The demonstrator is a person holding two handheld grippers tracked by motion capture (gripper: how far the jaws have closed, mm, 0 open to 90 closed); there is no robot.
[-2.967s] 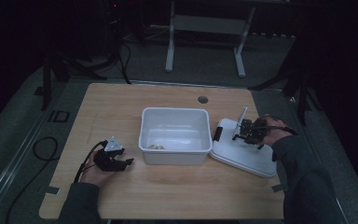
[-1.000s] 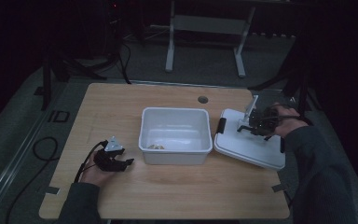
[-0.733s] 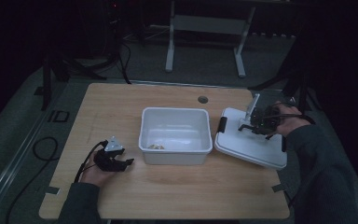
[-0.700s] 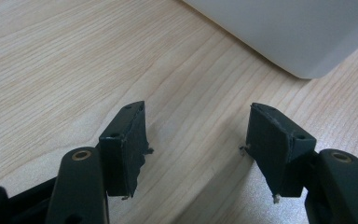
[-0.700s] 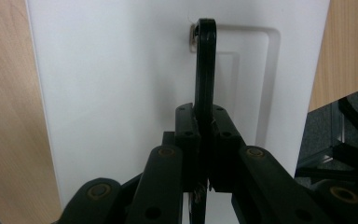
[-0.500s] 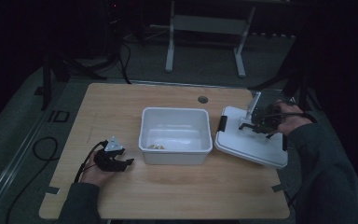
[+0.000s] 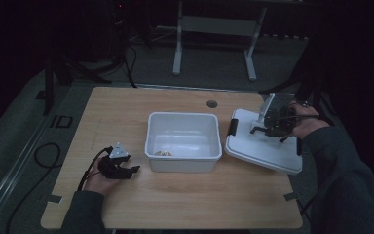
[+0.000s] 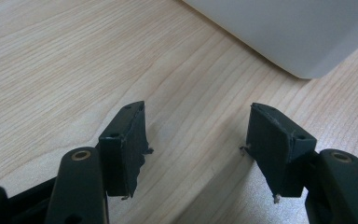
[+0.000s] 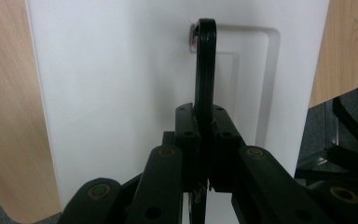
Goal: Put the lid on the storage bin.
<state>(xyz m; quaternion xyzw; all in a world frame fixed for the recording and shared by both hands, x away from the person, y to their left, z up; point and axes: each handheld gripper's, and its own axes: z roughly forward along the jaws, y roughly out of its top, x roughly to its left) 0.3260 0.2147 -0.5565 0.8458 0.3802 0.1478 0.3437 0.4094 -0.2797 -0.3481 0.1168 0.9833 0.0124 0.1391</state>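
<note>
A white bin [image 7: 182,163] stands in the middle of the wooden table, with a few small pale bits [image 7: 163,153] on its floor. Right of it lies the bin's white lid [image 7: 265,152], tilted, its far corner past the table's right edge. My right gripper [image 7: 260,129] is above the lid, shut on the lid's black handle [image 9: 205,60], which stands upright between the jaws of the right gripper [image 9: 205,119]. My left gripper [image 7: 129,169] rests low on the table left of the bin. The left gripper [image 8: 198,135] is open over bare wood, with the bin's corner [image 8: 298,32] just ahead.
A black latch [image 7: 233,126] sits on the lid's left edge. A round cable hole [image 7: 212,104] is at the table's back. A metal stand [image 7: 214,29] is on the floor behind. A cable [image 7: 85,175] trails from the left gripper.
My right gripper has carried the lid by its handle a little to the right and back, so the lid now overhangs the table's edge. The left gripper has stayed put.
</note>
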